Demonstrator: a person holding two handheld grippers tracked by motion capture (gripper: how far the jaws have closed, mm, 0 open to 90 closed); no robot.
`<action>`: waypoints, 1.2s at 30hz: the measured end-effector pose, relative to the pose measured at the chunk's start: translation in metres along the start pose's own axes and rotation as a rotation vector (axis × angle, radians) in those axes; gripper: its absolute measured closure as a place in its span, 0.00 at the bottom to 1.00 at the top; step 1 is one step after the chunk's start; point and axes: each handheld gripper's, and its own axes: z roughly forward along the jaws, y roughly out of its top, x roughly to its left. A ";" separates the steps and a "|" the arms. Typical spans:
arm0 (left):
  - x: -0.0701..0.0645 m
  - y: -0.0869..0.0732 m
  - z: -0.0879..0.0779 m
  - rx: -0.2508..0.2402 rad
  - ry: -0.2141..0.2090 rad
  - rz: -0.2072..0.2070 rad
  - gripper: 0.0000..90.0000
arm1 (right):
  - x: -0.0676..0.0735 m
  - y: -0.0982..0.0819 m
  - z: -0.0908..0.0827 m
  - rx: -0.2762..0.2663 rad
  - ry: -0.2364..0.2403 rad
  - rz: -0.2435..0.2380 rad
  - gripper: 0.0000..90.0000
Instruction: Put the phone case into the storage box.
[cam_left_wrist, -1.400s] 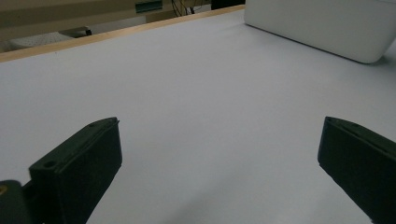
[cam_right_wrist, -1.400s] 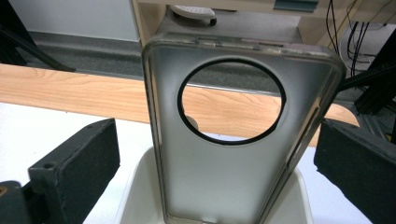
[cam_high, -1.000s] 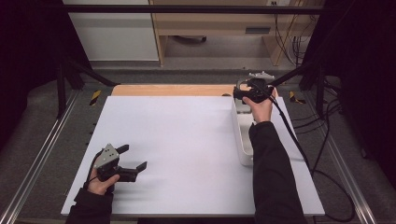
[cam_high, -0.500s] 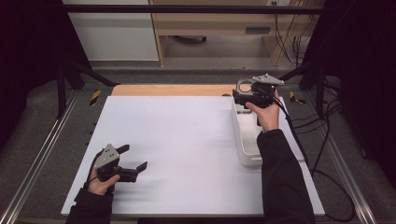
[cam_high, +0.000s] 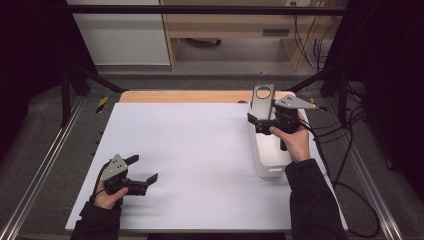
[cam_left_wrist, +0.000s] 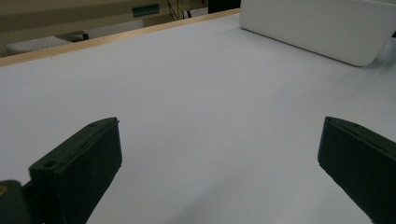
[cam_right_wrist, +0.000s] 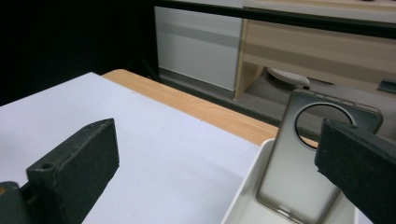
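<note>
A grey phone case (cam_high: 262, 101) with a round camera hole stands on end at the far end of a white bin (cam_high: 269, 169). My right gripper (cam_high: 264, 124) hovers over that end of the bin, held in a hand. In the right gripper view the gripper (cam_right_wrist: 219, 158) has its jaws wide apart. The case (cam_right_wrist: 289, 172) rises from the bin (cam_right_wrist: 243, 186) beyond them, partly hidden by the right jaw. My left gripper (cam_high: 145, 167) rests open near the table's front left corner. Nothing lies between its jaws (cam_left_wrist: 219, 154), and the bin (cam_left_wrist: 322, 28) sits far off.
The white table top (cam_high: 200, 150) has a wooden strip (cam_high: 185, 96) along its far edge. Metal rails run down both sides. Cables (cam_high: 345, 165) trail off the right edge. Cabinets stand beyond the table.
The right gripper has shifted a little nearer over the bin, and the grey case now shows upright at the bin's far end. The left gripper has not moved.
</note>
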 end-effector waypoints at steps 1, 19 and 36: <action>0.000 0.000 0.000 0.000 0.000 0.001 0.00 | 0.002 -0.001 -0.004 -0.008 0.011 -0.006 0.00; -0.002 0.001 -0.001 -0.007 -0.004 0.010 0.00 | 0.033 -0.022 -0.050 -0.062 0.125 -0.089 0.00; -0.003 0.002 0.000 -0.008 -0.007 0.015 0.00 | 0.013 -0.064 -0.077 -0.055 0.141 -0.030 0.01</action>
